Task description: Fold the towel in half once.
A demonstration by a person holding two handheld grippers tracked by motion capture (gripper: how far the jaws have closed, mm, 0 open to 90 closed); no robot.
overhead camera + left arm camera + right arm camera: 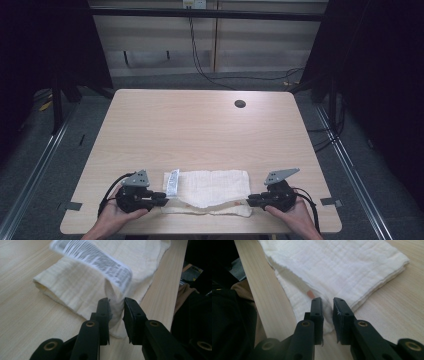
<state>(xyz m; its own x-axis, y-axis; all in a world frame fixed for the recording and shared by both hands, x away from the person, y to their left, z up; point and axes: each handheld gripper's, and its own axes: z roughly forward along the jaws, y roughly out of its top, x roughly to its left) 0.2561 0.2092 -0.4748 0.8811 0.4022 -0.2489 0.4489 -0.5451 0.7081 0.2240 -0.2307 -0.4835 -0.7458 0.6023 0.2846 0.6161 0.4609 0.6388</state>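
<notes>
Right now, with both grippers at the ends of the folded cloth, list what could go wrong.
1. The cloth lies close to the table near edge; a tug toward the person could drag it off.
2. The left gripper has a fold between parted jaws; it may slip out or undo the fold.
3. The label sticks up beside that gripper and could get caught.
4. The right gripper straddles several layers and may grab unevenly.

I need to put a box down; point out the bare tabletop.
The table is bare from the folded cloth back to the cable hole, and along both side edges. The near edge is crowded: cloth between the left hand-held gripper and right hand-held gripper.
</notes>
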